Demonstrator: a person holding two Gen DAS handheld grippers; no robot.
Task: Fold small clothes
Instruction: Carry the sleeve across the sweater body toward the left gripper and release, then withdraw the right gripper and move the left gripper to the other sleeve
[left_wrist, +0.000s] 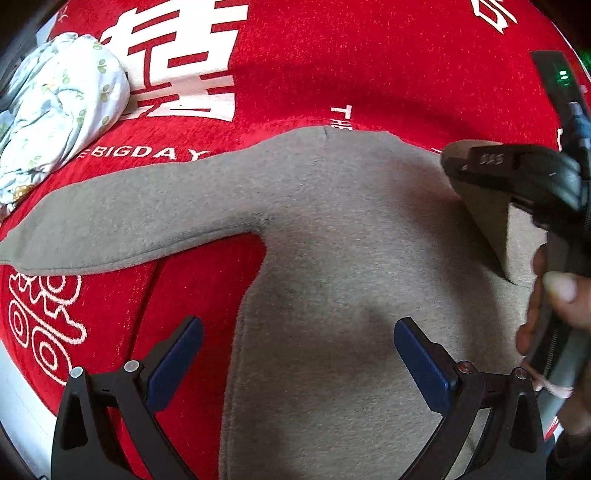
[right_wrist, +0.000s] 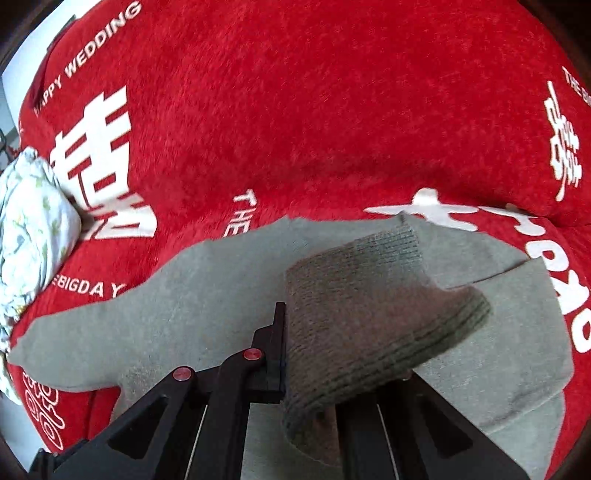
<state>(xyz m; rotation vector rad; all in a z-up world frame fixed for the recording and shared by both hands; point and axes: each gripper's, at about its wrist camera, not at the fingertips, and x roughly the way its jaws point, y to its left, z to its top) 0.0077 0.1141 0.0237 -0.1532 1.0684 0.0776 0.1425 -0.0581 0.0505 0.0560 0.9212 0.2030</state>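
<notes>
A small grey knitted sweater (left_wrist: 332, 236) lies flat on red cloth, one sleeve (left_wrist: 122, 221) stretched out sideways, the other sleeve's ribbed cuff (right_wrist: 354, 317) (darker knit) lifted over the body.

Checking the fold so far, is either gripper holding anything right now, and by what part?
The right gripper is shut on the grey top, pinching its ribbed sleeve cuff. The left gripper is open, holding nothing.

Both wrist views close above grey garment (left_wrist: 332, 258)
</notes>
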